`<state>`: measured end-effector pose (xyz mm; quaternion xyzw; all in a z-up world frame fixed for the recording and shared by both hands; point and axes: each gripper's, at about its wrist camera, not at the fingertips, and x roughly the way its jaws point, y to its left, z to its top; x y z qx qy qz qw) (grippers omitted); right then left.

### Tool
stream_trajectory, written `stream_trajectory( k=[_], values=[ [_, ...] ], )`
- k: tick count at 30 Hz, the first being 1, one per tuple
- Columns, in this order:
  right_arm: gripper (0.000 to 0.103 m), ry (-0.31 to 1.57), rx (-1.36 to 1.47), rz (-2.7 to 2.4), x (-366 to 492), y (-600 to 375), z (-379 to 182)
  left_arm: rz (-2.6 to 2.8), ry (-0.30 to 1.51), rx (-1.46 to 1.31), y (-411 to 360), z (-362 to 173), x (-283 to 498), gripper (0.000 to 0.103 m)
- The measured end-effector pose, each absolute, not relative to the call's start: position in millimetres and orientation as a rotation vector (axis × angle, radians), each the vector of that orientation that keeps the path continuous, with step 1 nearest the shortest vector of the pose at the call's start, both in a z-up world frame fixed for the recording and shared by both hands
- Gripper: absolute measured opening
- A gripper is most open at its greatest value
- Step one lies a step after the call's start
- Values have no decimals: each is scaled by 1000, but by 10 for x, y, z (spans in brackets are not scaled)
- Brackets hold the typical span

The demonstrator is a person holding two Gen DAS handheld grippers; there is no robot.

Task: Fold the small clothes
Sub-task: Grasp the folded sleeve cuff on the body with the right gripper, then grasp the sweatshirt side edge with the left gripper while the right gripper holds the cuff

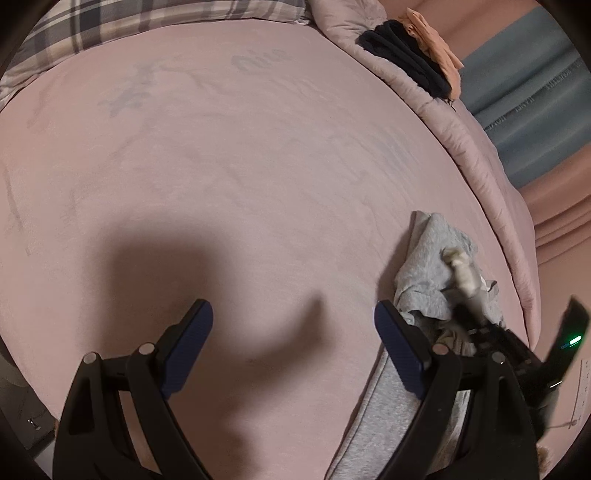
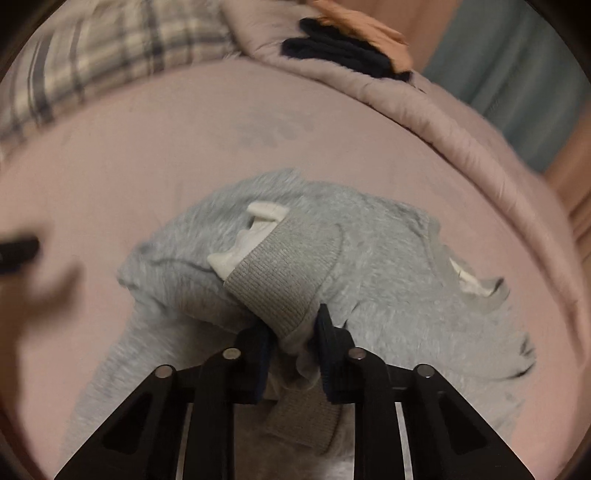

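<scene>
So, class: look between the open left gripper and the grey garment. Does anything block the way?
Nothing visible does. The left gripper hangs open over bare pink bedding, and the grey garment lies right beside its right-hand finger. The right gripper already pinches the garment's ribbed cuff.

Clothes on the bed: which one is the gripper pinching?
The fuzzy grey garment with the ribbed cuff: the right gripper pinches its cuff. The dark navy folded garment and the peach-orange one lie far off, untouched.
</scene>
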<state>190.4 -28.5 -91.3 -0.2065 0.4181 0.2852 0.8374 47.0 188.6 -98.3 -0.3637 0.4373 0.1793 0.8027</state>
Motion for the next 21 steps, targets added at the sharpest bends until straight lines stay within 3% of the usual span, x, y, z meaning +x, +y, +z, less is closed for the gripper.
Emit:
stream_trajectory(
  k=[8,12,15,19,21],
  values=[
    [19,922,44,605,2186,-1153,-486,332,964,-721,1703,-964,706,89],
    [19,1026,242,568,2296,-1562,-751,296,990,-683,1567,-977,855,89],
    [19,1074,221,502,2284,-1694,-947,280,1012,-649,1458,-1007,966,89],
    [36,1101,177,477,2204,-1746,-994,255,1037,-636,1364,-1052,1139,89],
    [52,1072,152,468,2141,-1768,-911,242,1044,-628,1331,-1056,1232,89]
  ],
)
